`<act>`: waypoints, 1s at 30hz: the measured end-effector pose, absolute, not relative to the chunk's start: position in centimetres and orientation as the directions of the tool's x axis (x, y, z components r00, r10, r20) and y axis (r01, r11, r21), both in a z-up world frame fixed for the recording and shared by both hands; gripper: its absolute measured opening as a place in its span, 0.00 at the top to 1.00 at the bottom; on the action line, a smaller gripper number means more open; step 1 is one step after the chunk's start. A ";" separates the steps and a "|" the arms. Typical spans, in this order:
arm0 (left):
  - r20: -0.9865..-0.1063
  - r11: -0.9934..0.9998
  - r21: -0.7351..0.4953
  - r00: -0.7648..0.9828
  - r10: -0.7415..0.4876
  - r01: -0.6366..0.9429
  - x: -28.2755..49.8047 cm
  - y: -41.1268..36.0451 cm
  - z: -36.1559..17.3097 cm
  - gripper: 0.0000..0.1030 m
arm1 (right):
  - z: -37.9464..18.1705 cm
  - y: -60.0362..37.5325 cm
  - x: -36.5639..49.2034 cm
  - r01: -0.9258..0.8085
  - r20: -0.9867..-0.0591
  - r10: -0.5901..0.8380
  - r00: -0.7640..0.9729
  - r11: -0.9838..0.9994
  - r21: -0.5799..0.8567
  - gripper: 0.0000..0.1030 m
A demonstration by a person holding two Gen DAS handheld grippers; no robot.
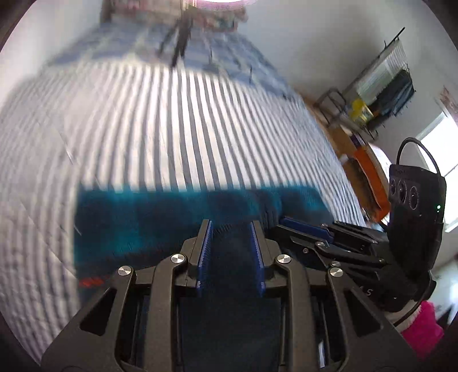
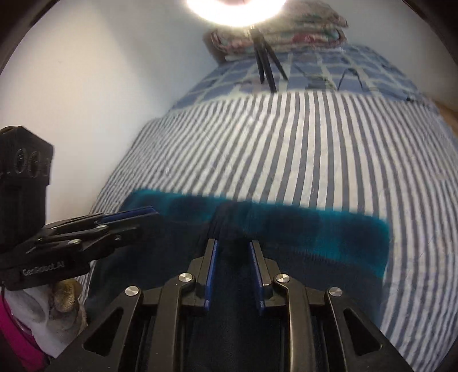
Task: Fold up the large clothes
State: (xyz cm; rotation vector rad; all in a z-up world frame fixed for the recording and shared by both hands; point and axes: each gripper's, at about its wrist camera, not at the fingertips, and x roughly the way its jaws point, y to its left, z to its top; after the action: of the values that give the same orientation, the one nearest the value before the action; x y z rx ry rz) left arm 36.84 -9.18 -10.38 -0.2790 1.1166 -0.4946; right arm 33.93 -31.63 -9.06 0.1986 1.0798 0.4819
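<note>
Nearest to us, the left gripper (image 1: 232, 229) points down over the garment (image 1: 171, 226), its blue pads (image 1: 206, 251) a narrow gap apart. Dark cloth fills the gap, but we cannot tell whether the pads press on it. The right gripper (image 2: 232, 246) looks the same: a narrow gap, dark cloth between and below the pads (image 2: 212, 271), grip not readable.

The garment (image 2: 315, 237) is a teal and dark blue piece, apparently checked, lying on the bed (image 2: 286, 143) at its near end. Its far edge runs straight across the striped sheet. It is blurred in both views, so weave and type are unclear. Its near part is hidden under the grippers.

The left view alone shows a small red mark (image 1: 91, 282) at the garment's lower left, a rack (image 1: 380, 85) with dark and yellow things against the far right wall, something orange (image 1: 372, 177) beside the bed, and a window (image 1: 440, 160). It also shows the right gripper side-on at right, with a pink sleeve (image 1: 423, 329) below.

The right view alone shows the left gripper side-on at left, a gloved hand (image 2: 57, 309) under it, and the garment's right end.

Farther off, past the stripes, we see a blue checked cover (image 2: 329, 71), a black tripod (image 2: 264, 65) standing on it, then stacked bedding (image 2: 286, 31) under a bright lamp glare (image 2: 234, 8). The left view is heavily smeared here.
</note>
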 end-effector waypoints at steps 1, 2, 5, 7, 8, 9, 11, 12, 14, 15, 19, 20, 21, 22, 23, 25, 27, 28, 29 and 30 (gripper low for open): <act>-0.801 0.862 -0.445 0.323 -0.504 0.241 36.5 -9.2 -11.5 0.75 | -9.8 -31.7 33.0 -0.279 -0.794 0.483 0.369 0.873 0.401 0.79; -0.815 0.869 -0.428 0.310 -0.490 0.249 36.0 -9.1 -12.8 0.77 | -10.6 -31.7 31.9 -0.286 -0.797 0.488 0.356 0.869 0.405 0.79; -0.799 0.869 -0.406 0.352 -0.487 0.281 34.5 -8.5 -15.4 0.81 | -12.5 -31.8 30.3 -0.285 -0.789 0.489 0.373 0.869 0.404 0.81; -0.798 0.871 -0.394 0.361 -0.482 0.293 34.6 -8.6 -14.5 0.82 | -11.8 -32.1 30.6 -0.271 -0.790 0.492 0.365 0.868 0.415 0.81; -0.798 0.875 -0.390 0.369 -0.476 0.287 34.3 -8.5 -14.0 0.82 | -11.4 -32.2 30.5 -0.269 -0.791 0.492 0.364 0.868 0.417 0.81; -0.796 0.879 -0.380 0.382 -0.469 0.288 34.0 -8.4 -13.2 0.82 | -10.7 -32.5 30.4 -0.269 -0.788 0.492 0.370 0.868 0.417 0.81; -0.783 0.881 -0.360 0.415 -0.464 0.306 32.6 -8.2 -11.4 0.82 | -8.8 -33.6 29.3 -0.268 -0.772 0.496 0.397 0.867 0.419 0.80; -0.775 0.879 -0.360 0.424 -0.469 0.313 31.9 -8.1 -10.7 0.81 | -7.9 -34.4 28.5 -0.269 -0.768 0.487 0.415 0.873 0.407 0.80; -0.753 0.858 -0.379 0.423 -0.503 0.347 30.1 -8.2 -9.6 0.81 | -6.8 -35.6 27.2 -0.264 -0.769 0.458 0.446 0.888 0.376 0.79; -0.742 0.845 -0.389 0.419 -0.524 0.368 29.0 -8.3 -9.2 0.81 | -6.5 -36.4 26.4 -0.255 -0.773 0.444 0.453 0.896 0.364 0.79; -0.744 0.808 -0.405 0.359 -0.563 0.429 26.5 -9.3 -9.9 0.81 | -7.4 -38.6 24.7 -0.208 -0.813 0.382 0.440 0.924 0.322 0.77; -0.769 0.815 -0.387 0.336 -0.544 0.432 26.3 -9.5 -11.2 0.81 | -8.2 -39.1 24.5 -0.191 -0.824 0.379 0.420 0.925 0.328 0.78; -0.788 0.819 -0.383 0.312 -0.531 0.427 26.2 -9.4 -12.5 0.81 | -9.2 -39.5 24.4 -0.171 -0.841 0.364 0.400 0.931 0.321 0.78; -0.801 0.825 -0.376 0.300 -0.518 0.421 26.4 -9.1 -13.8 0.78 | -10.2 -39.7 24.2 -0.165 -0.855 0.349 0.383 0.937 0.308 0.79; -0.799 0.820 -0.380 0.294 -0.524 0.429 26.2 -8.9 -14.6 0.78 | -11.3 -39.7 24.1 -0.172 -0.868 0.336 0.364 0.941 0.292 0.81; -0.793 0.816 -0.368 0.308 -0.526 0.446 26.0 -8.8 -14.6 0.78 | -12.0 -39.9 23.9 -0.187 -0.868 0.328 0.374 0.943 0.276 0.81; -0.801 0.839 -0.346 0.333 -0.498 0.420 25.4 -8.8 -13.5 0.78 | -11.2 -39.8 24.0 -0.178 -0.872 0.314 0.377 0.948 0.264 0.81; -0.799 0.846 -0.339 0.349 -0.490 0.412 25.2 -8.7 -13.0 0.78 | -10.4 -39.8 23.8 -0.179 -0.868 0.307 0.391 0.950 0.256 0.81; -0.798 0.858 -0.322 0.374 -0.473 0.399 24.7 -8.4 -12.3 0.78 | -9.9 -39.7 23.5 -0.183 -0.864 0.304 0.400 0.951 0.250 0.81; -0.793 0.867 -0.314 0.394 -0.464 0.388 24.2 -8.2 -11.5 0.78 | -9.7 -39.5 23.1 -0.184 -0.863 0.300 0.405 0.952 0.244 0.80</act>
State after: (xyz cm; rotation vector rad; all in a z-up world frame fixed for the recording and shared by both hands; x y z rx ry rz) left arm 24.18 -8.16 -11.50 -0.0827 1.0327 -0.5410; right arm 23.11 -39.51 -9.70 0.1165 1.1127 0.3066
